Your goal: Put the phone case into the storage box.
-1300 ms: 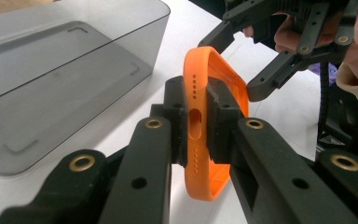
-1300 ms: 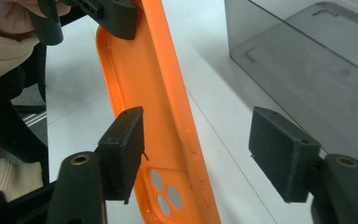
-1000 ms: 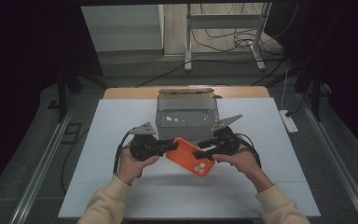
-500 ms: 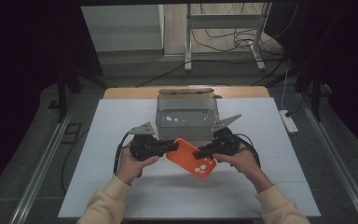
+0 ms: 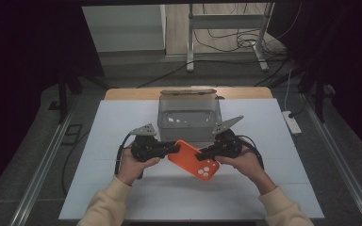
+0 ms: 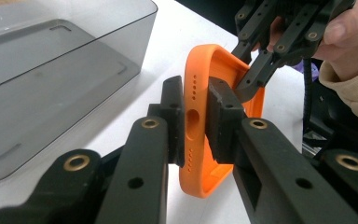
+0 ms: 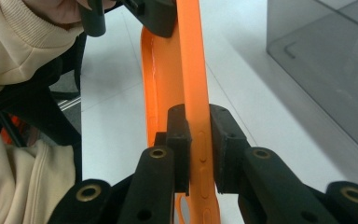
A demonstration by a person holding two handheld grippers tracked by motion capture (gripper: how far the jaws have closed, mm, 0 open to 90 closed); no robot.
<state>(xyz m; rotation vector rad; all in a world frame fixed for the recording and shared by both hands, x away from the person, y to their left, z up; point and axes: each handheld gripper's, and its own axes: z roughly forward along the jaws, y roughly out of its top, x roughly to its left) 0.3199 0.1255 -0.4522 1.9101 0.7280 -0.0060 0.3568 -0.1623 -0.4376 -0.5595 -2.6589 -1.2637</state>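
An orange phone case (image 5: 193,159) is held above the white table between both grippers. My left gripper (image 5: 173,149) is shut on its left end; in the left gripper view the case's (image 6: 200,140) port edge sits clamped between the black jaws of that gripper (image 6: 195,122). My right gripper (image 5: 201,154) is shut on the case's right long edge; in the right gripper view the case's (image 7: 192,70) button side is pinched between the jaws of that gripper (image 7: 199,147). The case hangs tilted, its camera cut-out toward the person.
A smoky clear plastic box (image 5: 188,117) stands open just behind the grippers, also seen as the box (image 6: 51,70) and the box (image 7: 326,56). The white table sheet (image 5: 99,141) spreads to both sides. A power strip (image 5: 292,121) lies at the right edge.
The case and both grippers have barely moved; the case has tilted slightly, with both grips unchanged.
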